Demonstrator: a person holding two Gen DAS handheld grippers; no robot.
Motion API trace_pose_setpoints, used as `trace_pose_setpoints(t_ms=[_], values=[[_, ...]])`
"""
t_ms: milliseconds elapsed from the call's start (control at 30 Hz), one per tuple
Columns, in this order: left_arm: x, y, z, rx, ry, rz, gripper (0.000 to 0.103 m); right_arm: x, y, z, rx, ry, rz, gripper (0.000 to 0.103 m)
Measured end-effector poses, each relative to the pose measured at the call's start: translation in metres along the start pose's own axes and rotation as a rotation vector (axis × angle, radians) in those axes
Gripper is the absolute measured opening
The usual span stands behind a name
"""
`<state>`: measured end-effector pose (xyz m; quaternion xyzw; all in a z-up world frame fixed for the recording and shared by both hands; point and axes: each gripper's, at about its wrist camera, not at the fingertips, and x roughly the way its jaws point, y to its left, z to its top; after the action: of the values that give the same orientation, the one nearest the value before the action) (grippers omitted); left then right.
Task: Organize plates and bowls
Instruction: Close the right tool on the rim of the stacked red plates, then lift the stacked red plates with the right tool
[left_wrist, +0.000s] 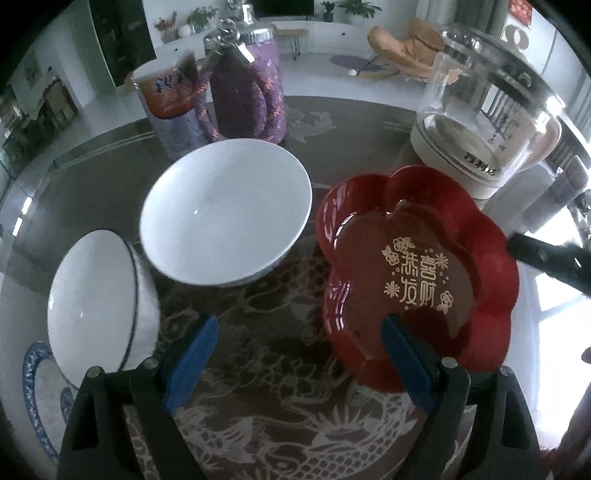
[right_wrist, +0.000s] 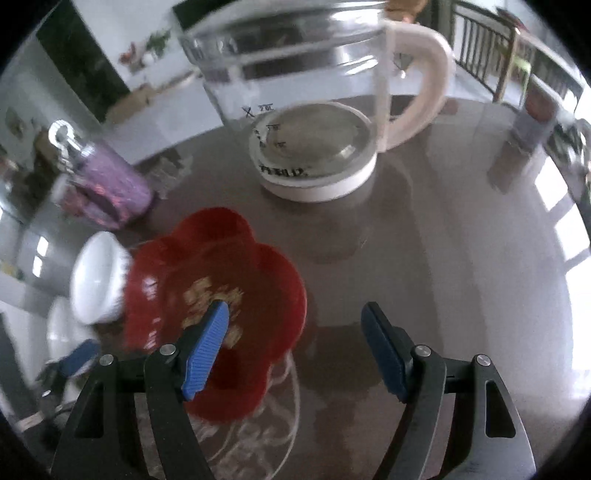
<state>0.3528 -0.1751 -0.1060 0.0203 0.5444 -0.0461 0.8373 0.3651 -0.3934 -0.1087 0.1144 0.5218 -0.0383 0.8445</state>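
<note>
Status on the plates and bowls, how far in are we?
Early. Done: the small bowl sits on a blue-rimmed plate. In hand: nothing; left tongs and right tongs are both open and empty. Left: the big white bowl and red flower plate lie apart on the table.

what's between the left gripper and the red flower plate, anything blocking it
Nothing visible. The left gripper is open over bare patterned table, with the red flower plate just beside its right finger. The big white bowl and the glass kettle stand beyond the plate and off to the sides, clear of that path.
</note>
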Motion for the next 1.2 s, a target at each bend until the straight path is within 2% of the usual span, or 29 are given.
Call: trace_pose_setpoints(t_ms=[100, 167, 200, 267, 300, 400, 467, 600, 700, 800, 1000, 1133, 1200], values=[[0.008, -0.008, 0.001, 0.009, 0.010, -0.003, 0.076, 0.016, -0.001, 0.009, 0.013, -0.004, 0.008, 0.075], [0.016, -0.013, 0.001, 0.004, 0.029, -0.020, 0.058, 0.026, -0.005, 0.012, 0.038, 0.013, 0.005, 0.071], [0.021, -0.014, 0.001, -0.014, 0.049, -0.053, 0.051, 0.033, -0.009, 0.012, 0.061, 0.034, 0.013, 0.053], [0.027, -0.015, 0.002, -0.037, 0.058, -0.111, 0.031, 0.041, -0.016, 0.012, 0.103, 0.064, 0.076, 0.019], [0.027, -0.016, 0.002, -0.035, 0.052, -0.125, 0.029, 0.043, -0.018, 0.011, 0.132, 0.074, 0.115, 0.016], [0.024, -0.020, 0.001, -0.002, 0.049, -0.125, 0.027, 0.035, -0.017, 0.002, 0.095, 0.073, 0.095, 0.012], [0.013, -0.018, -0.001, 0.014, 0.031, -0.138, 0.022, 0.022, -0.023, -0.005, 0.104, 0.059, 0.118, 0.011], [-0.030, -0.020, -0.010, 0.068, -0.035, -0.189, 0.021, -0.034, -0.033, -0.026, 0.121, -0.017, 0.163, 0.011], [-0.074, -0.029, -0.027, 0.136, -0.097, -0.212, 0.021, -0.077, -0.036, -0.047, 0.099, -0.070, 0.149, 0.011], [-0.107, -0.031, -0.048, 0.160, -0.113, -0.258, 0.021, -0.120, -0.034, -0.080, 0.077, -0.119, 0.126, 0.011], [-0.159, -0.043, -0.103, 0.248, -0.136, -0.350, 0.021, -0.200, -0.056, -0.163, 0.133, -0.199, 0.105, 0.012], [-0.160, -0.059, -0.130, 0.306, -0.122, -0.367, 0.021, -0.222, -0.068, -0.221, 0.193, -0.233, 0.068, 0.013], [-0.156, -0.068, -0.142, 0.323, -0.105, -0.374, 0.021, -0.223, -0.074, -0.238, 0.222, -0.240, 0.059, 0.013]])
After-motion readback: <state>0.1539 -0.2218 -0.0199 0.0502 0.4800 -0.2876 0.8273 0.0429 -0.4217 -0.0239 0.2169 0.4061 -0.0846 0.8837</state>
